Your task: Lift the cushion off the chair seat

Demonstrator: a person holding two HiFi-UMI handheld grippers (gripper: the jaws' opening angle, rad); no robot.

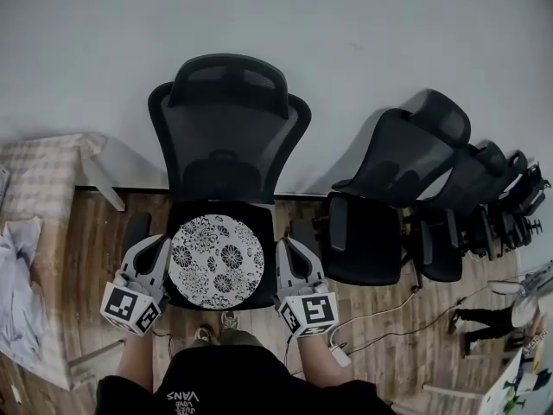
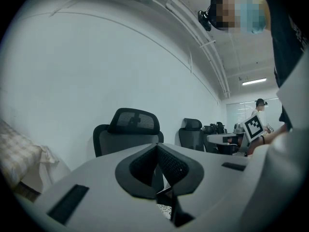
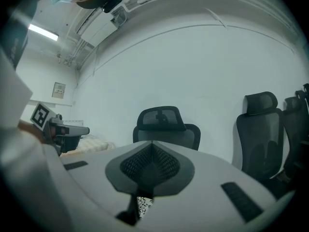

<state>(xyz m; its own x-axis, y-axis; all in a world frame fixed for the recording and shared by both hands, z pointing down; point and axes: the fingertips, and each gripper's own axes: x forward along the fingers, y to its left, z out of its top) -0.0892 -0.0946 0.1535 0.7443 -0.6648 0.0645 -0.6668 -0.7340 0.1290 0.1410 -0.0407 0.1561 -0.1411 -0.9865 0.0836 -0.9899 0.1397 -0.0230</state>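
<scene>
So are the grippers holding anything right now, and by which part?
Nothing. The left gripper and right gripper are shut and empty, flanking the cushion on the chair.

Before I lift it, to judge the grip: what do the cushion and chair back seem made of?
The cushion looks like matte fabric, printed with black-and-white flowers; its filling is not visible. The chair back looks like matte black mesh: light shows faintly through its weave.
</scene>
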